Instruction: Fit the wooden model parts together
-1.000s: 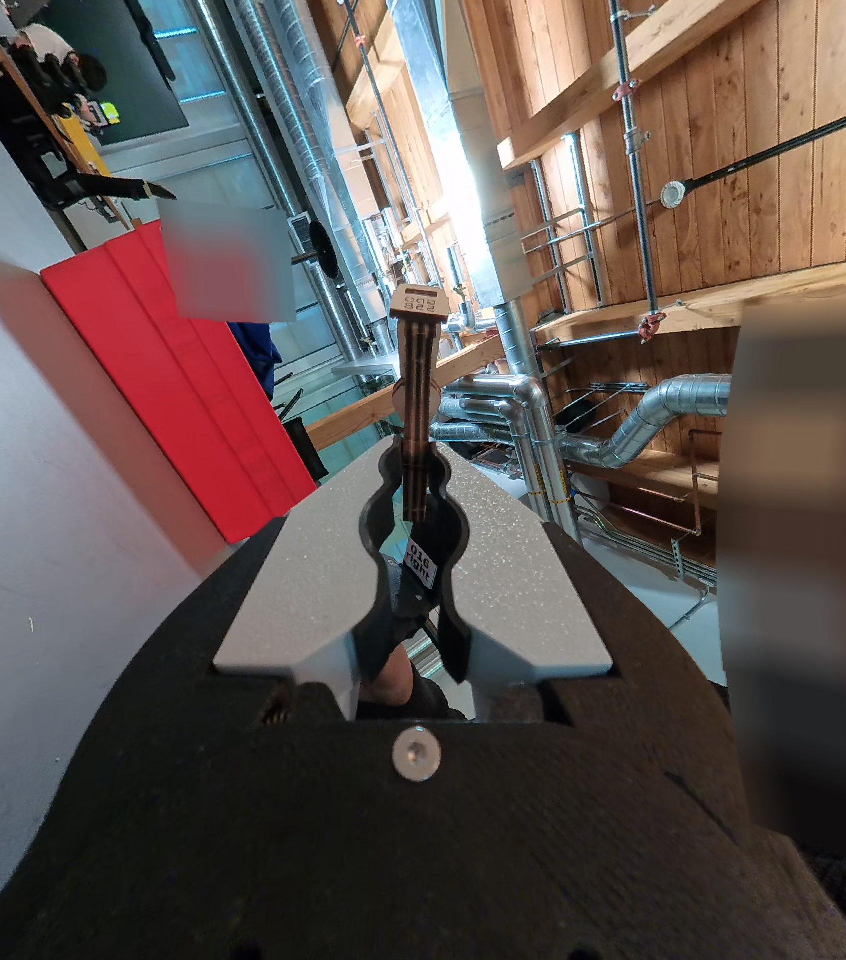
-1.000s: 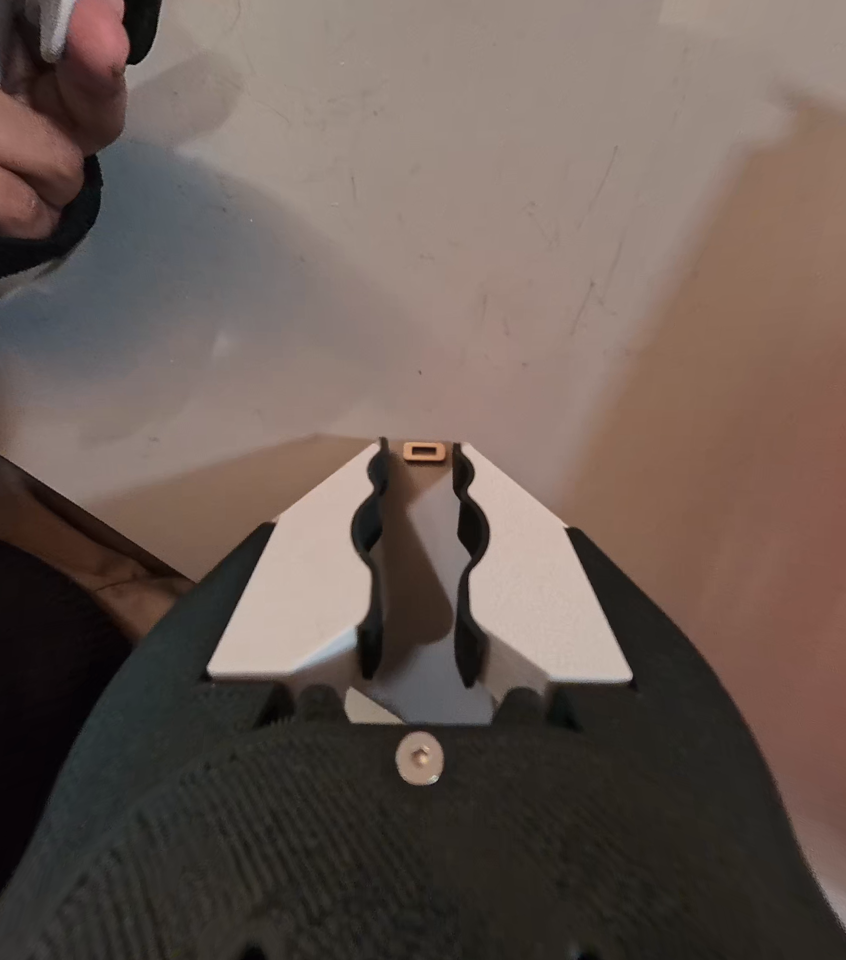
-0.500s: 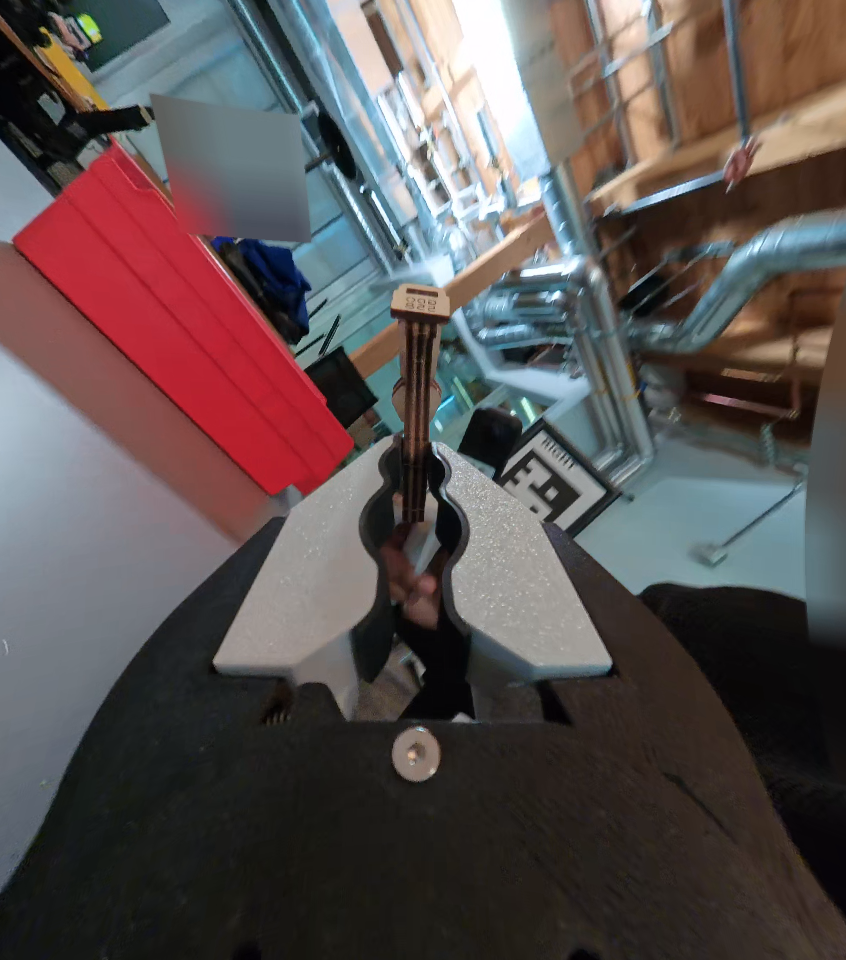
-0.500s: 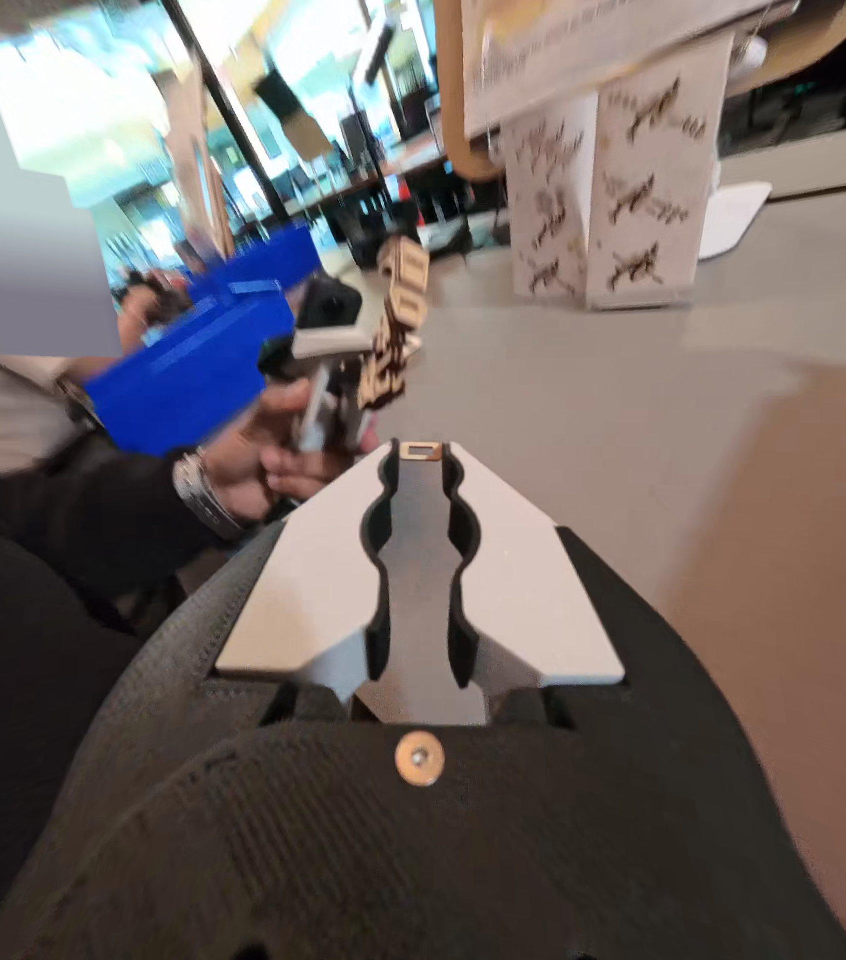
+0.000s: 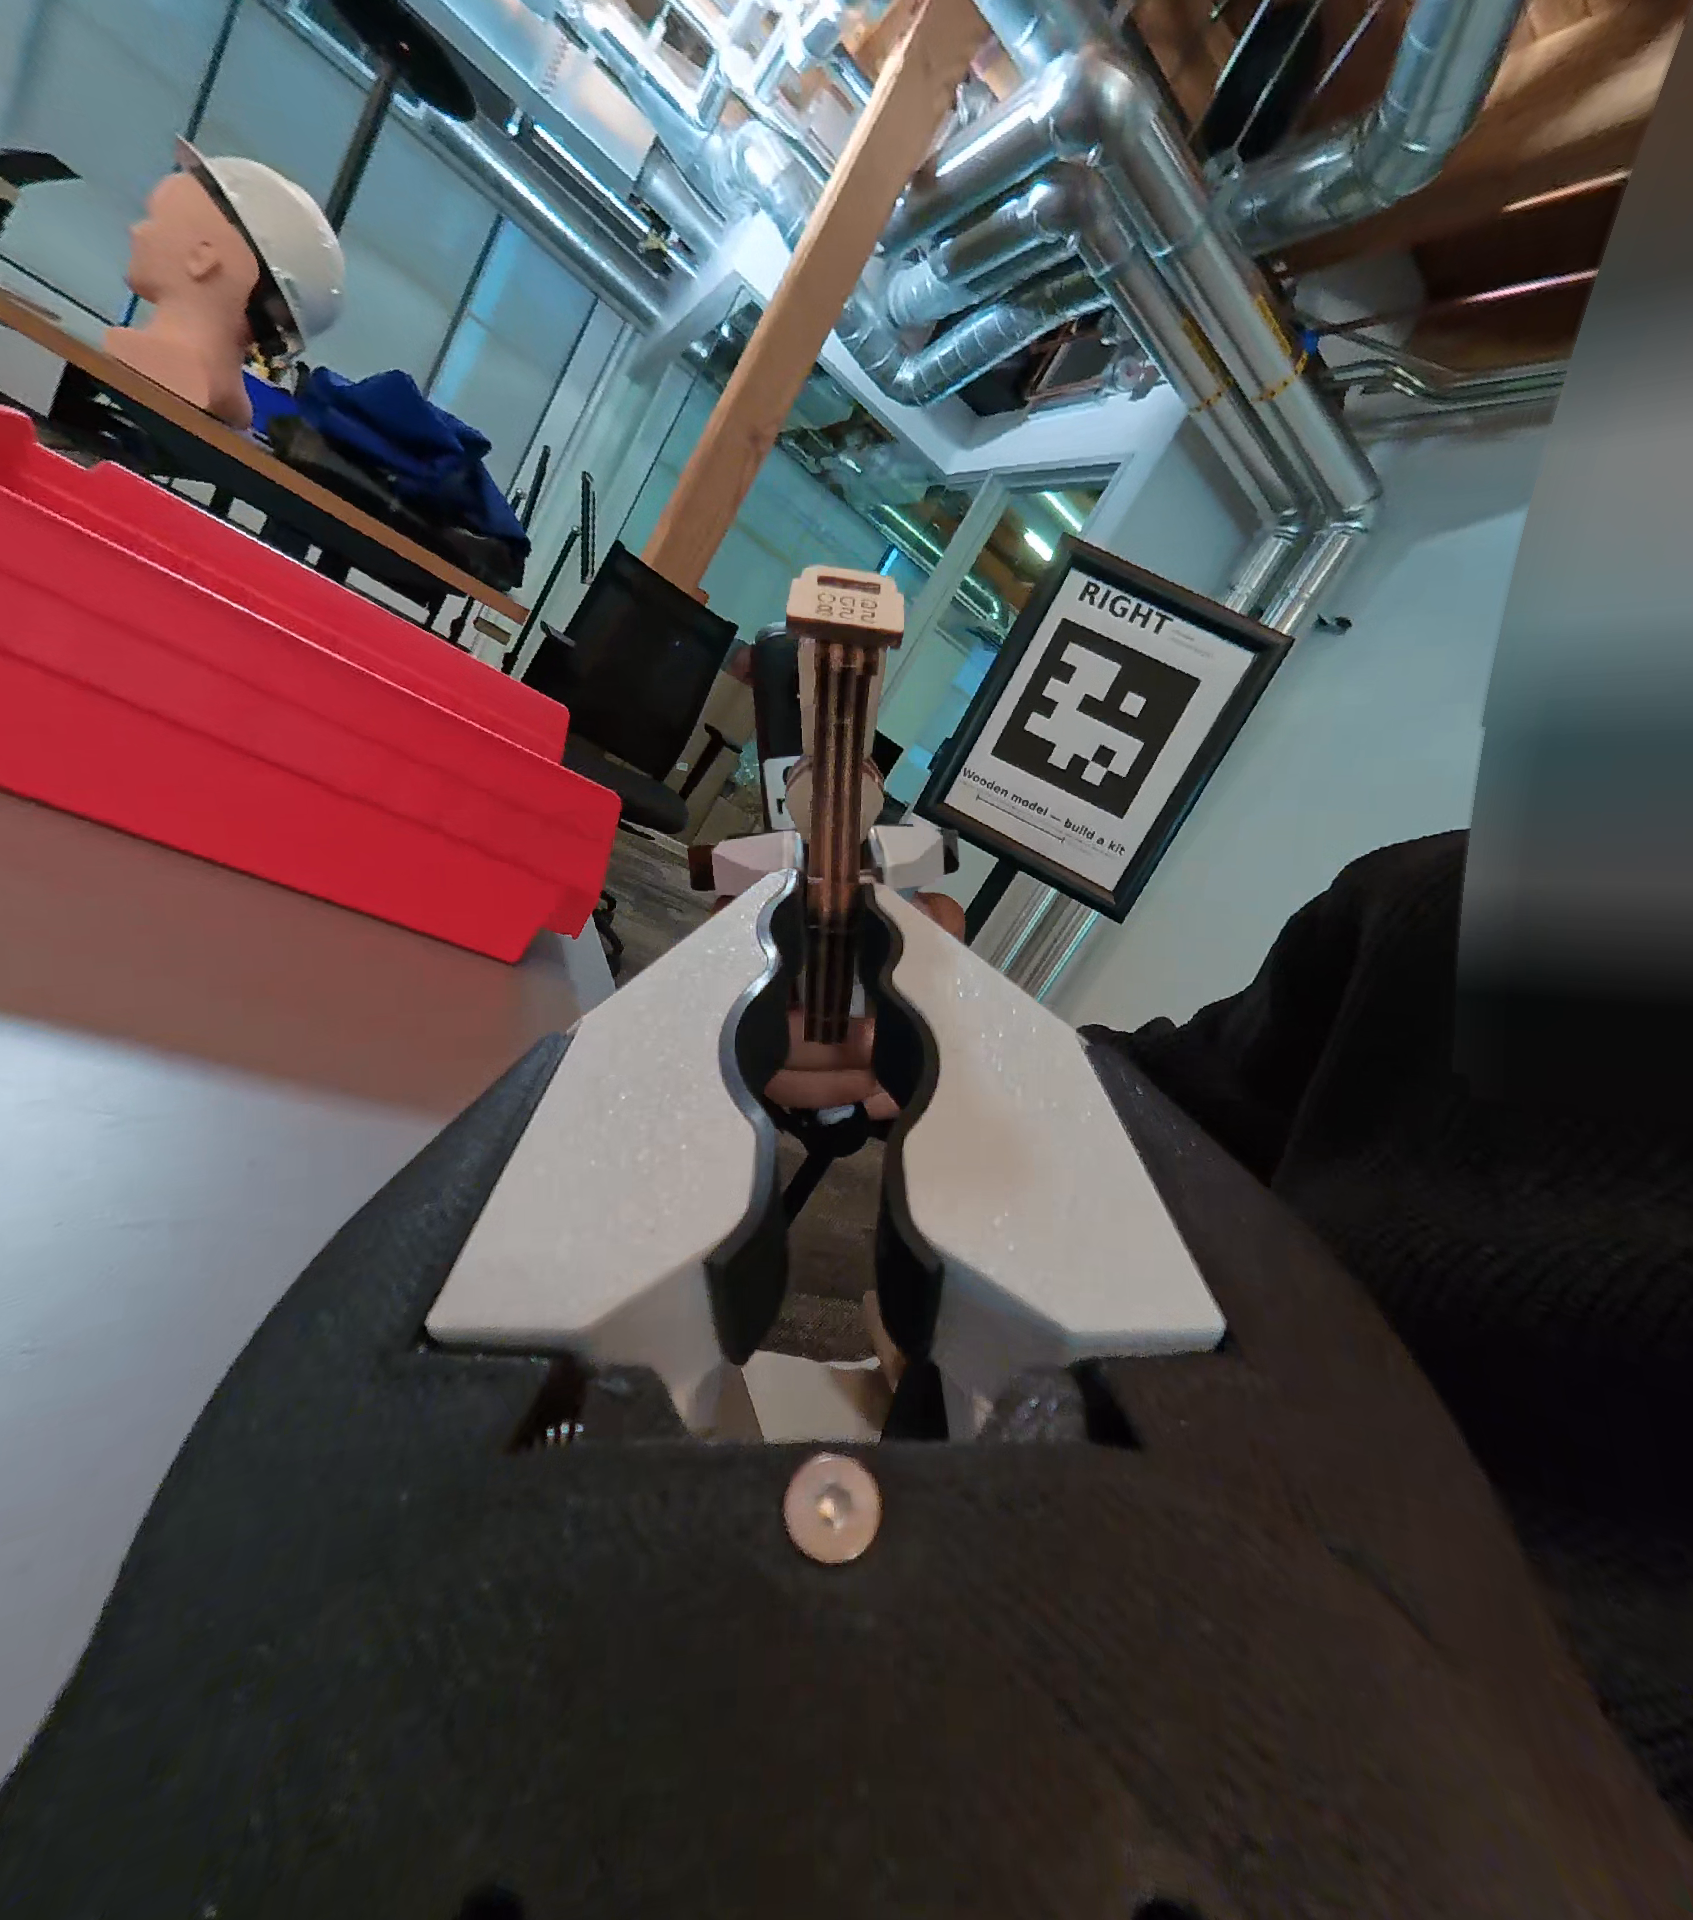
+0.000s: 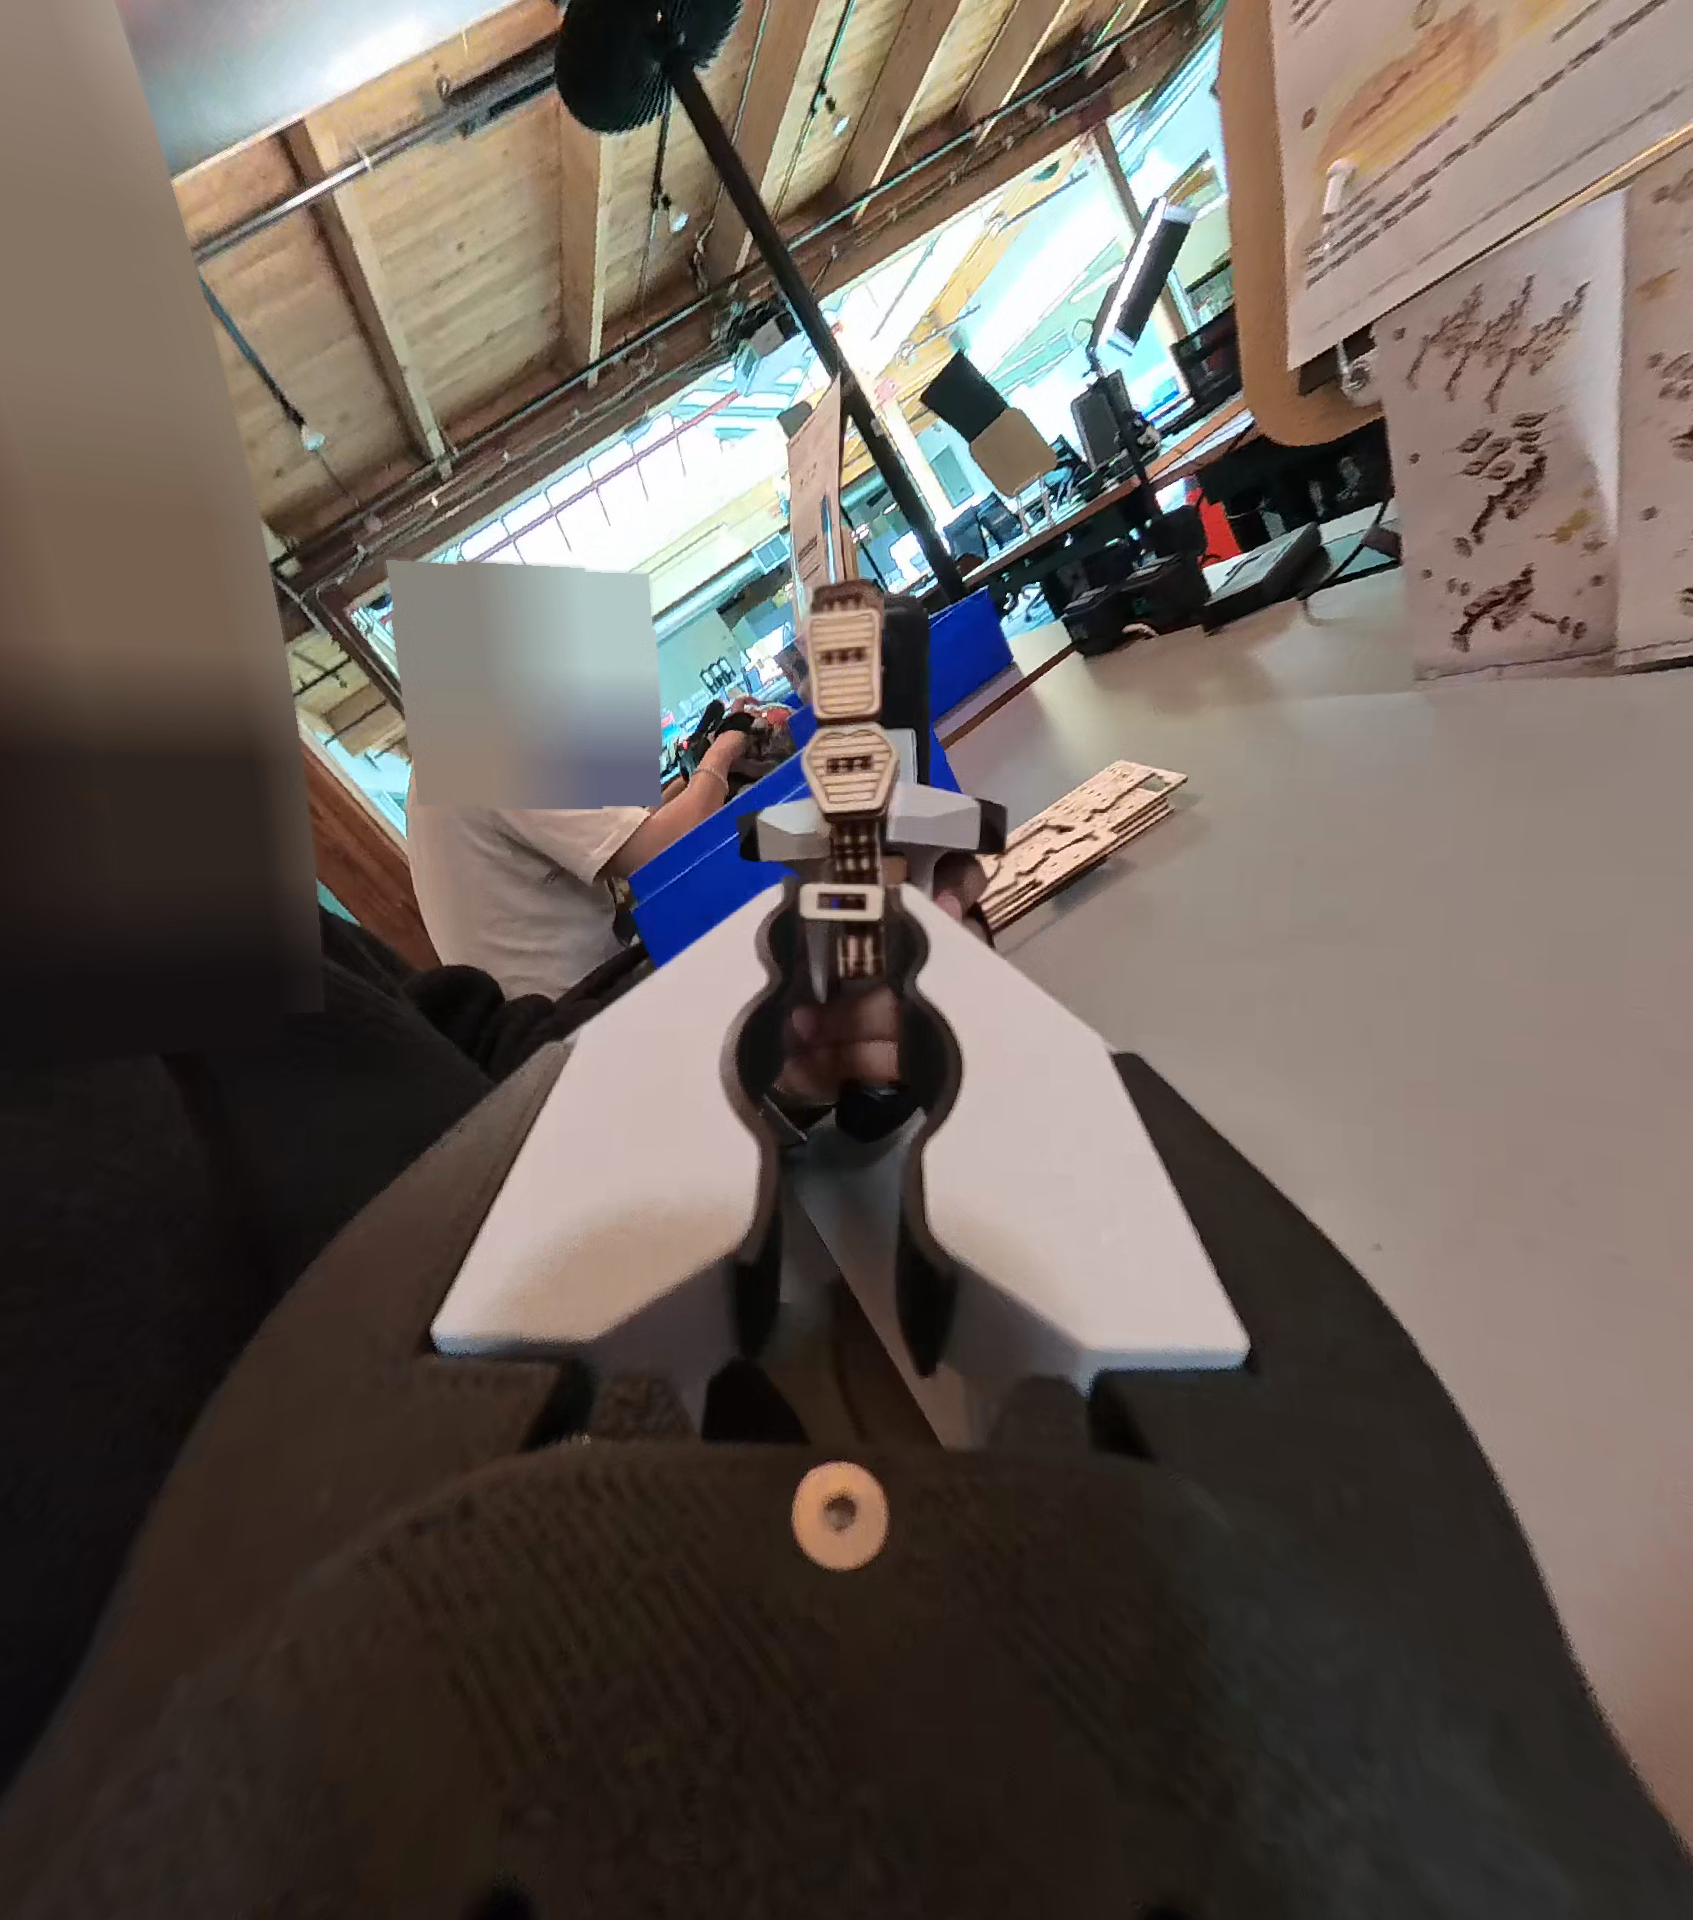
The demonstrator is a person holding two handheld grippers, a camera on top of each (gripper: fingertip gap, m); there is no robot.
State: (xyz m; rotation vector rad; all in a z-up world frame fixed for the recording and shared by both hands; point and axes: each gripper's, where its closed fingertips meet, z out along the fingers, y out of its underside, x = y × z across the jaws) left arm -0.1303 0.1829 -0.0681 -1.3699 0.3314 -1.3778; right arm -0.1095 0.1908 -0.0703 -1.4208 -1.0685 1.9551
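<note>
My left gripper is shut on a wooden sub-assembly, a stack of thin layered plates with a small cap plate on top, standing upright out of the jaws. My right gripper is shut on a small flat wooden piece with a rectangular slot, pinched at the fingertips. The two grippers face each other closely. In the right wrist view the sub-assembly stands just beyond the small piece, held by the left gripper's grey fingers. I cannot tell whether the piece touches it. The right gripper's white fingers show behind the sub-assembly.
A red tray lies on the grey table to the left. A framed marker sign stands behind. A flat sheet of wooden parts and a blue bin lie beyond. A person in a white shirt sits at the back. Left and right tips are no more than a few centimetres apart.
The right gripper swung up from looking at the table to face the left gripper. The left gripper tilted down from the ceiling. The small piece and sub-assembly now stand close together.
</note>
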